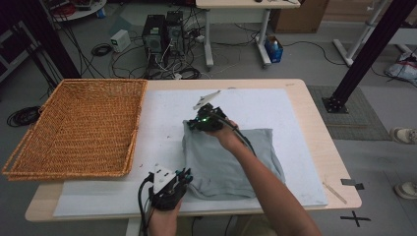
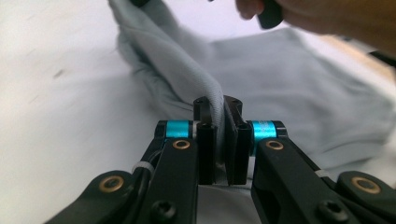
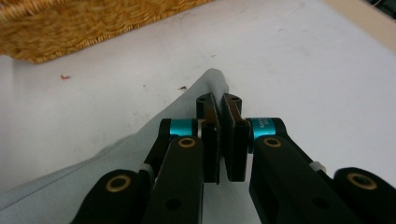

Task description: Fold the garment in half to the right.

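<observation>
Now your left gripper [image 1: 184, 175] pinches the near-left corner of the folded grey cloth [image 1: 231, 162] on the white table mat [image 1: 123, 196]; your right gripper [image 1: 193, 123] clamps its far-left corner. Lift both evenly, keeping the edge taut.

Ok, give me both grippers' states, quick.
Left gripper: shut on the near edge of the grey cloth.
Right gripper: shut on the cloth's far corner.
</observation>
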`<state>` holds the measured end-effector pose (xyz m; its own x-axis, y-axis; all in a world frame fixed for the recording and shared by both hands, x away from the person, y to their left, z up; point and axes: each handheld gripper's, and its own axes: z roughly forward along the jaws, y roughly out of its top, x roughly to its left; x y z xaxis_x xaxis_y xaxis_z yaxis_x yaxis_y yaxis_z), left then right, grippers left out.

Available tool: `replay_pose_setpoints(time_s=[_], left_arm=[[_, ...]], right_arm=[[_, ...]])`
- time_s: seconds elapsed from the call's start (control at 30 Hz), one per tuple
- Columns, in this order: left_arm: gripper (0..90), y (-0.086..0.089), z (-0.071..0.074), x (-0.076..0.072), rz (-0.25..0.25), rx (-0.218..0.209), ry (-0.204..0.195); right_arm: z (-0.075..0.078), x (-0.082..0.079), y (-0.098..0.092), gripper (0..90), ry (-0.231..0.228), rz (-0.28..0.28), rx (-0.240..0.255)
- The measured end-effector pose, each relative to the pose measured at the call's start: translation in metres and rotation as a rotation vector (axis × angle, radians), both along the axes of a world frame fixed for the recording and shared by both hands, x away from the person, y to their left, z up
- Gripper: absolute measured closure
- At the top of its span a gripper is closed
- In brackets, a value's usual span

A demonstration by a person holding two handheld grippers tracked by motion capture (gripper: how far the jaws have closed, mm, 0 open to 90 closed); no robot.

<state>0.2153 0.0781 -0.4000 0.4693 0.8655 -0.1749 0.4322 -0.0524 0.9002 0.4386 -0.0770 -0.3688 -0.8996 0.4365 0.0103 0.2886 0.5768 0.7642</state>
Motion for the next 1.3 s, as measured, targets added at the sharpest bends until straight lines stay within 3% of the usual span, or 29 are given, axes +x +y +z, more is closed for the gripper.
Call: replay_pose_setpoints(time_s=[0.03,0.1,0.27,0.3,0.33,0.53,0.77,0.97,1.0,1.03,1.1,1.2,1.27,1.3], left_arm=[[84.7,0.000,0.000,0.000,0.000,0.000,0.000],[84.7,-0.027,0.008,0.006,-0.062,-0.002,-0.020],[84.7,-0.066,0.012,0.015,-0.142,-0.001,-0.033],[84.7,-0.066,0.012,0.015,-0.142,-0.001,-0.033],[84.7,-0.080,0.012,0.018,-0.173,-0.004,-0.031],[84.7,-0.124,0.010,0.023,-0.262,-0.005,-0.029],[84.7,-0.164,-0.001,0.030,-0.326,-0.004,-0.015],[82.9,-0.176,-0.012,0.037,-0.322,0.001,-0.004],[75.1,-0.175,-0.011,0.037,-0.312,0.006,-0.014],[63.0,-0.173,-0.010,0.037,-0.294,0.015,-0.030],[44.9,-0.165,-0.006,0.039,-0.265,0.027,-0.045],[24.7,-0.147,0.002,0.042,-0.190,0.050,-0.080],[19.7,-0.127,0.005,0.048,-0.152,0.040,-0.087],[18.6,-0.127,0.005,0.048,-0.152,0.040,-0.087]], right_arm=[[0.003,-0.001,-0.008,88.0,-0.001,-0.006,0.018],[0.010,-0.003,-0.035,88.0,0.002,-0.029,0.067],[0.015,-0.006,-0.095,88.0,-0.006,-0.089,0.097],[0.015,-0.006,-0.095,88.0,-0.006,-0.089,0.097],[0.015,-0.007,-0.117,88.1,-0.008,-0.114,0.109],[0.009,-0.014,-0.174,88.0,-0.001,-0.180,0.141],[-0.013,-0.020,-0.221,88.0,0.019,-0.245,0.160],[-0.020,-0.019,-0.231,85.9,0.017,-0.279,0.148],[-0.020,-0.020,-0.230,79.9,0.005,-0.298,0.129],[-0.020,-0.020,-0.230,68.2,-0.003,-0.319,0.119],[-0.017,-0.023,-0.233,52.2,0.012,-0.399,0.129],[-0.007,-0.041,-0.244,45.3,0.008,-0.530,0.133],[-0.003,-0.065,-0.252,46.1,-0.030,-0.563,0.157],[-0.003,-0.065,-0.252,46.1,-0.030,-0.563,0.157]])
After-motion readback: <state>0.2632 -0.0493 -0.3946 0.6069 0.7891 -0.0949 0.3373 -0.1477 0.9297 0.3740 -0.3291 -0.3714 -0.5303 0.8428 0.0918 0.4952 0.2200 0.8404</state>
